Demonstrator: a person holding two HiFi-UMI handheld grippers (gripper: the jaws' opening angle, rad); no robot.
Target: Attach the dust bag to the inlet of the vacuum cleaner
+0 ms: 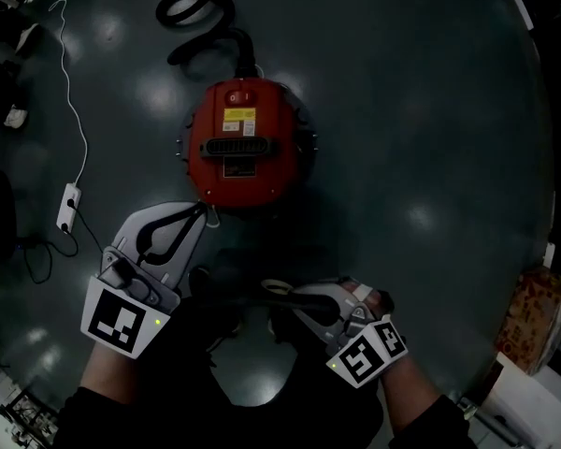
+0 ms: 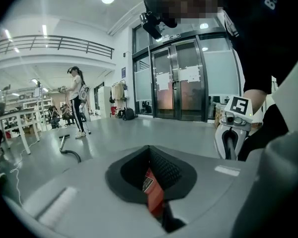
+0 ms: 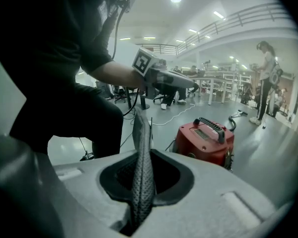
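Dust bag (image 3: 141,167), low centre in head view, right gripper (image 3: 139,195) pinching its mesh edge, left gripper (image 2: 155,202) clamped on red tab (image 2: 153,190); hold mouth taut, line up with red vacuum cleaner (image 1: 246,143) above.

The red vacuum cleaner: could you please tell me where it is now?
In the head view the vacuum cleaner stands on the floor at upper centre, beyond the left gripper, its black hose coiled behind it, a white power strip further left.

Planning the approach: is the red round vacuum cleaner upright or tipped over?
Upright: the red round vacuum cleaner sits base-down, with its black carry handle on top.
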